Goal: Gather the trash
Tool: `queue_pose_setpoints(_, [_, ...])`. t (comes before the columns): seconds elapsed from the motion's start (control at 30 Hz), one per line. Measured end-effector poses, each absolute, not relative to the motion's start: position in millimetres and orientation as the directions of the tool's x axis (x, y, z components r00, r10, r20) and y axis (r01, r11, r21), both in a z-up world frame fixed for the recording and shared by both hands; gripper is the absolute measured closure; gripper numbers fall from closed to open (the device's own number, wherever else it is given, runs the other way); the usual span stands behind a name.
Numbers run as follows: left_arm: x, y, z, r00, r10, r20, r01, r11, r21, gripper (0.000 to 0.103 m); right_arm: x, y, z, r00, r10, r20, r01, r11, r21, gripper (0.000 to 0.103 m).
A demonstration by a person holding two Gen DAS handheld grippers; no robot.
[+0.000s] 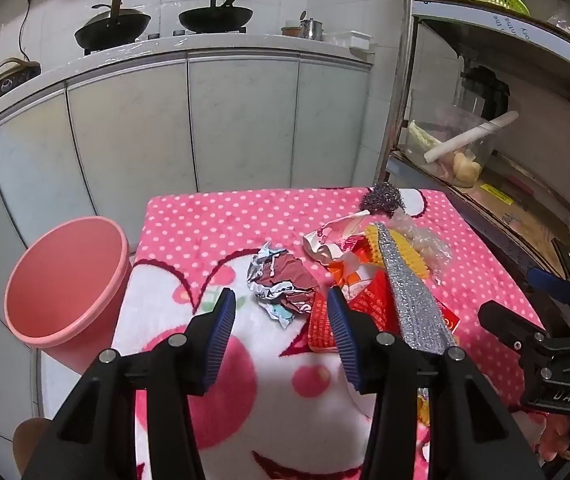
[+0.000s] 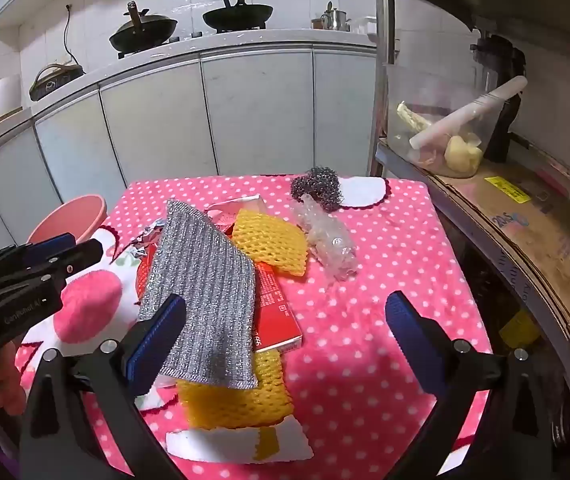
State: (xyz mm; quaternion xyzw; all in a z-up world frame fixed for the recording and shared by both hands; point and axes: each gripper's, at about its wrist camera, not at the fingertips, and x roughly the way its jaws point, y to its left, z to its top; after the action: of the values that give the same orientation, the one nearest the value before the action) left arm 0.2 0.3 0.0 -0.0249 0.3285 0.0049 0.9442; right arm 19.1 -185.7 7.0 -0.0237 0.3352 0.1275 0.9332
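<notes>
Pink dotted table (image 2: 385,264): two yellow nets (image 2: 271,246), one bin (image 1: 65,280); both grippers' fingers (image 1: 223,320) released.

Black angular left gripper (image 1: 281,308), ribbed blue fingers (image 1: 223,320), silver screws, white lettering

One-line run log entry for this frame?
left gripper: open, over crumpled foil wrapper | right gripper: open, empty, above silver scouring cloth | pink plastic bin: nothing visible inside

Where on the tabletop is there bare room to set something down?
Free: the dotted cloth right of the bubble wrap, and the near-left white-and-pink patch beside the pink bin. Crowded: the middle, with silver scouring cloth, yellow foam nets, red packet, crumpled wrapper.
</notes>
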Motion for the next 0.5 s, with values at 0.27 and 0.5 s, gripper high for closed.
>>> queue_pose_setpoints(0.27, [0.9, 0.5, -0.2, 0.785, -0.008, -0.619, -0.027, 0.999, -0.046, 0.056, 19.2, -184.7, 6.1, 0.744, 0.221, -0.631, -0.254, 0.966, 0.039, 0.003])
queue_pose_setpoints(0.5, [-0.2, 1.1, 0.4, 0.786, -0.005, -0.618, -0.029, 0.999, -0.046, 0.056, 18.7, -183.9, 9.5, 0.749, 0.221, -0.624, -0.251, 0.967, 0.042, 0.003])
